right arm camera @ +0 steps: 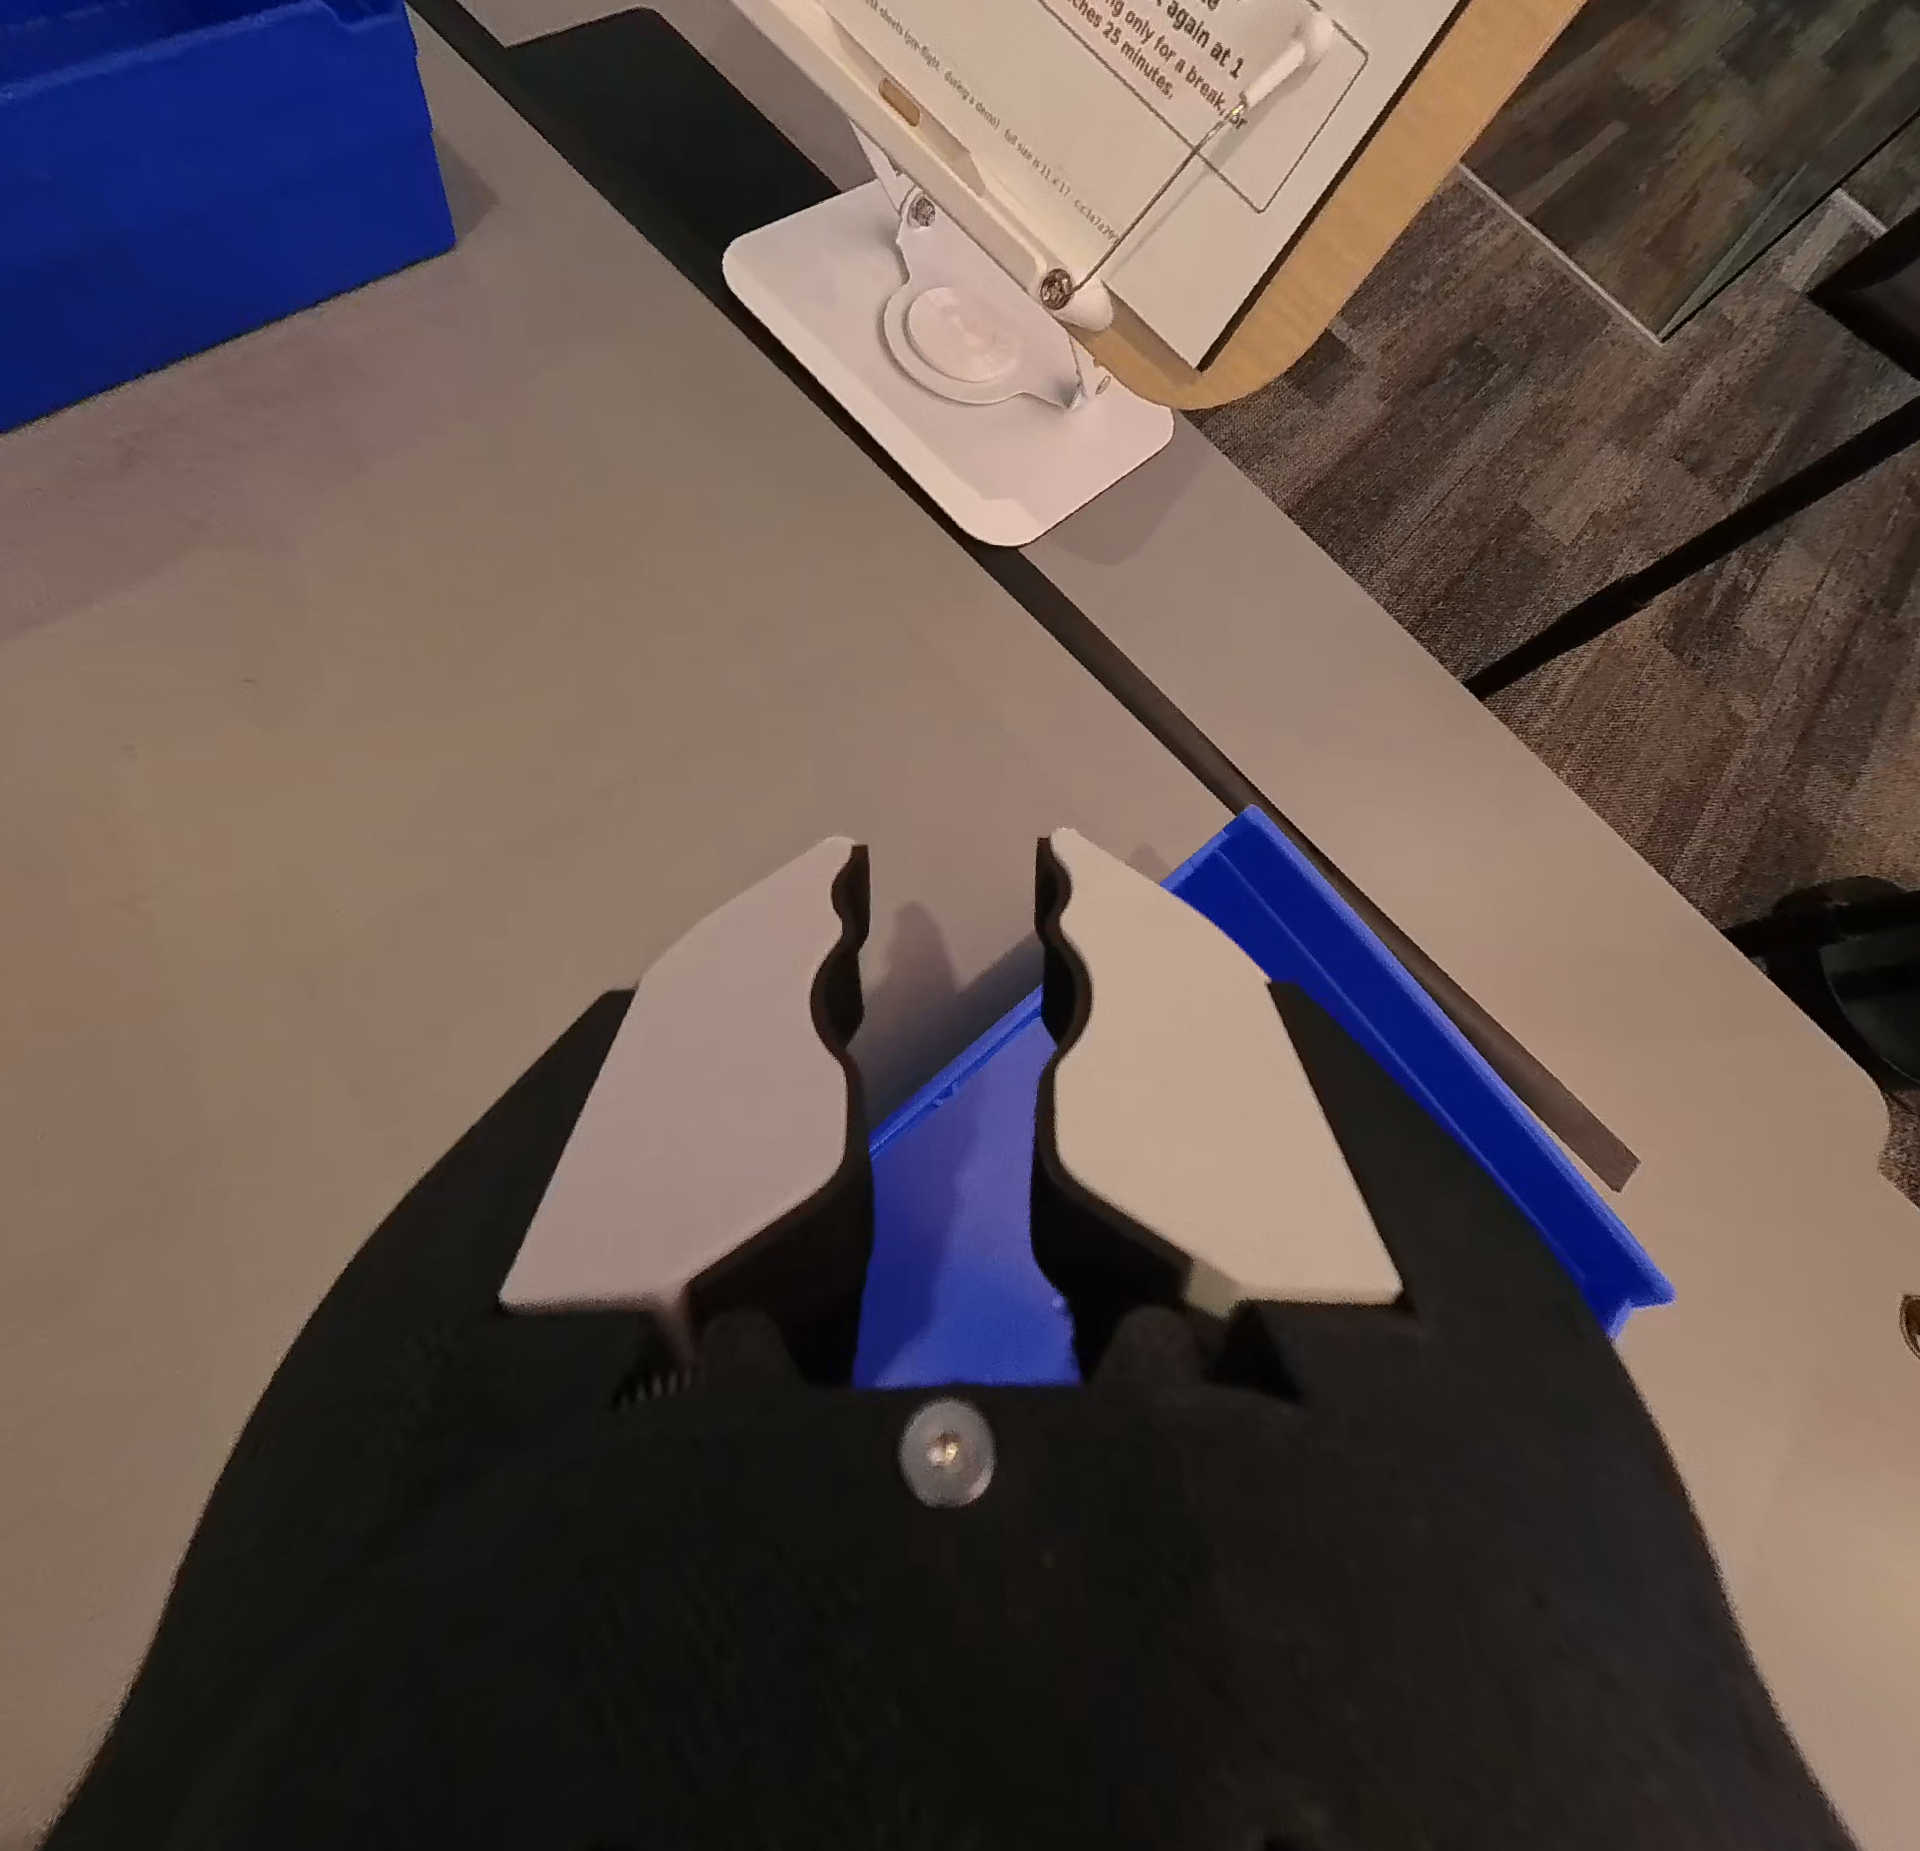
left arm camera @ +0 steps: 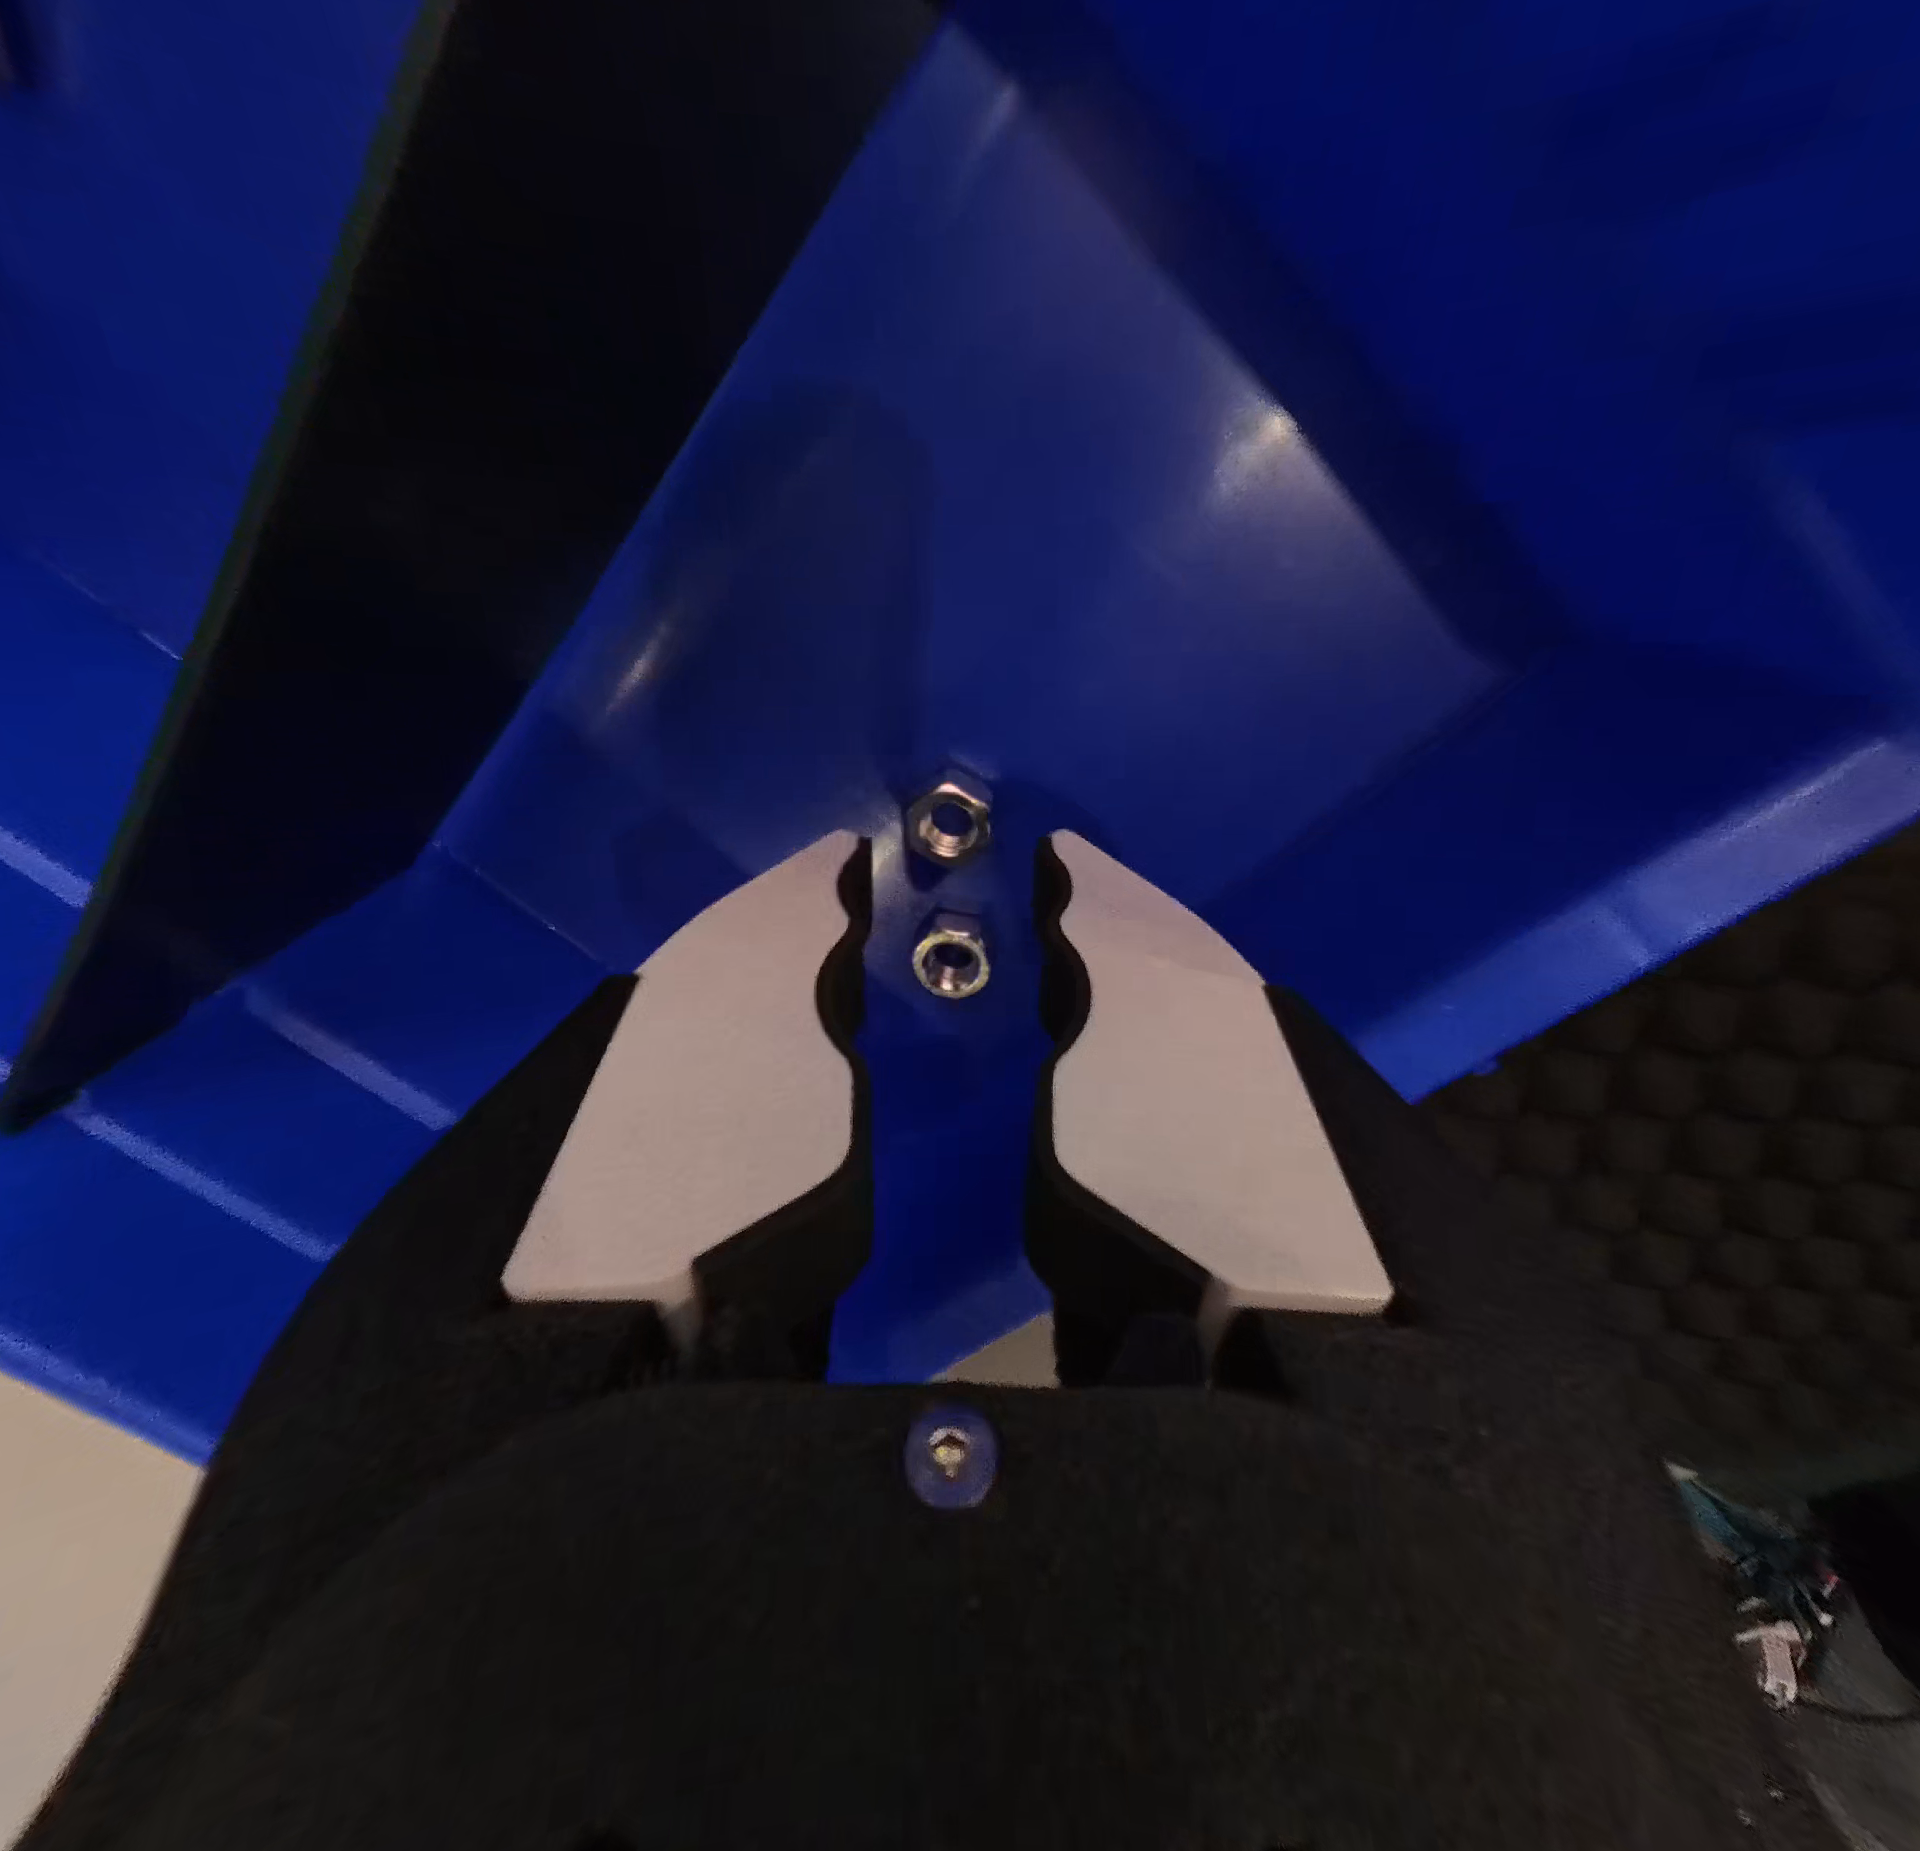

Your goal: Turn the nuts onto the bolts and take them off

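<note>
2 small silver hex nuts are seen just below the centre of the left wrist view, lying on the floor of a blue bin [left arm camera: 1039, 513]. The upper nut [left arm camera: 945, 820] lies at the bin's inner corner; the lower nut [left arm camera: 949, 958] is set just beneath it, close by. Each is tilted so that its threaded bore is shown

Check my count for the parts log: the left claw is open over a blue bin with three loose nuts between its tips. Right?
Not quite. The left wrist view shows two nuts, not three, in the blue bin. The rest holds: the left claw is open over them.
</note>
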Motion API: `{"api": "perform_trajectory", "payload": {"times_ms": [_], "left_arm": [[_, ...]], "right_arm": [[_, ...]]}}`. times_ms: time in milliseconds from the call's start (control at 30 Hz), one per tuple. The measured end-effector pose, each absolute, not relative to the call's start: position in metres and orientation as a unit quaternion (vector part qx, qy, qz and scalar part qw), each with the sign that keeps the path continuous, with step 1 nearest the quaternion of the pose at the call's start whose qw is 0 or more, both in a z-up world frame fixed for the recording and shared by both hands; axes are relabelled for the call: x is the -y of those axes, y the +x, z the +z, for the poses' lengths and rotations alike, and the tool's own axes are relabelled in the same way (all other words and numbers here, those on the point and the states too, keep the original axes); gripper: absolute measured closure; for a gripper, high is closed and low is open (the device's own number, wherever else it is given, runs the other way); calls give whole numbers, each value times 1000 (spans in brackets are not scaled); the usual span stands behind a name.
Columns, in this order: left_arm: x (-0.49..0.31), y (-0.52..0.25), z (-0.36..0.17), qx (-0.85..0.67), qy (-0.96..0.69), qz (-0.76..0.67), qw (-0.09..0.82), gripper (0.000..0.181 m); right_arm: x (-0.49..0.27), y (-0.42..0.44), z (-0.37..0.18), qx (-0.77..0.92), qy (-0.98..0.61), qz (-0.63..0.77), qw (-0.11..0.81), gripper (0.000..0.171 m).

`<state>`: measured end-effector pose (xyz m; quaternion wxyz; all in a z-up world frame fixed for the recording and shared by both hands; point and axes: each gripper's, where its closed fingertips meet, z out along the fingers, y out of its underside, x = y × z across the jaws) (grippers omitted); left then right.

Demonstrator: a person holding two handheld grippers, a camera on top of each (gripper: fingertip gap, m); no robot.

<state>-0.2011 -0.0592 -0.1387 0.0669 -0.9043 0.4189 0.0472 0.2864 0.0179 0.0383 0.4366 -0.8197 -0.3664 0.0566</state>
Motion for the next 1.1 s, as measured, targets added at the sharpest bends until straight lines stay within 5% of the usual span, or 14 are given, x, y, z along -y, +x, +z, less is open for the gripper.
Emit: {"api": "perform_trajectory", "payload": {"times_ms": [500, 800, 1100], "left_arm": [[55, -207, -146, -413, -907, 50, 57, 164], [58, -45, 8, -466, -832, -52, 295, 164], [55, 103, -114, -566, -805, -74, 160, 165]], "right_arm": [[-15, 286, 31, 386, -822, 45, 416, 140], [-9, 289, 56, 371, -804, 63, 460, 141], [-2, 281, 42, 397, -808, 60, 431, 141]]}}
